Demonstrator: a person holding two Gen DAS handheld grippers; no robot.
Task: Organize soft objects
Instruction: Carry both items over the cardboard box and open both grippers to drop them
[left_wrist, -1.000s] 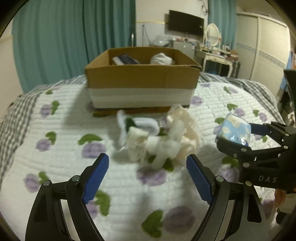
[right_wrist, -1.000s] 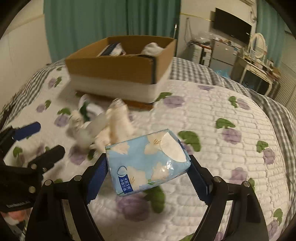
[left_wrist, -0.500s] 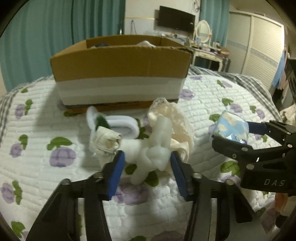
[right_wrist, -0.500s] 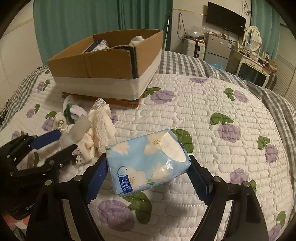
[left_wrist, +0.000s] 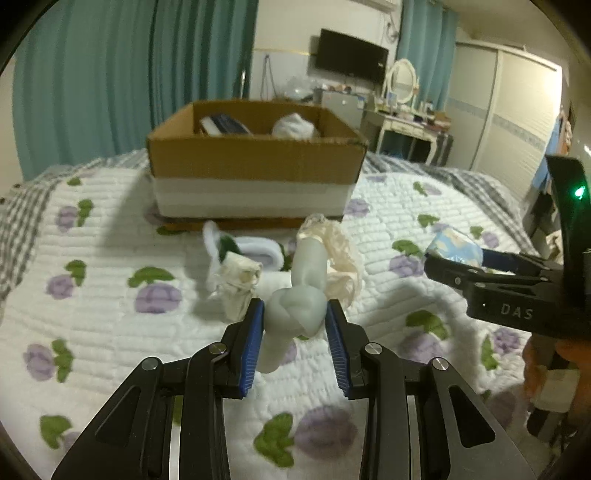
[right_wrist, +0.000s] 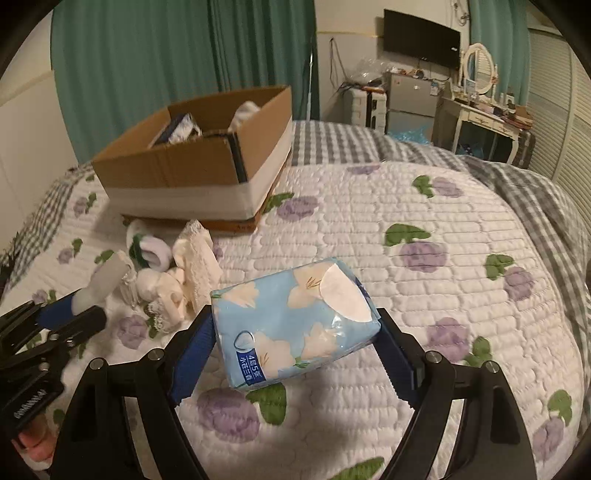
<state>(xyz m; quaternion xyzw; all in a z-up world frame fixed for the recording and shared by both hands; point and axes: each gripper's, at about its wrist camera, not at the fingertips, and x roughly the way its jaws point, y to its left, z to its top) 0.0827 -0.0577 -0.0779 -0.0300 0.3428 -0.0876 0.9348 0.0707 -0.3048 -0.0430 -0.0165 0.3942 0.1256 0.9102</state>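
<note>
My left gripper (left_wrist: 294, 314) is shut on a pale knotted sock (left_wrist: 299, 306) and holds it above the quilt; it also shows in the right wrist view (right_wrist: 99, 284). Behind it lie a rolled cream sock (left_wrist: 238, 284), a white and green sock (left_wrist: 255, 251) and a cream lace cloth (left_wrist: 343, 254). My right gripper (right_wrist: 295, 325) is shut on a blue flowered tissue pack (right_wrist: 295, 321), held above the bed. An open cardboard box (left_wrist: 255, 166) with soft items inside stands behind the pile.
The quilt (right_wrist: 424, 229) with purple flowers covers the bed, with a grey checked blanket (right_wrist: 554, 206) at its edges. Teal curtains (left_wrist: 110, 81), a dressing table (right_wrist: 484, 114) and a wardrobe (left_wrist: 517, 110) stand beyond the bed.
My left gripper moved in on the pile, closed on the knotted sock and lifted it. My right gripper kept holding the tissue pack and shifted slightly.
</note>
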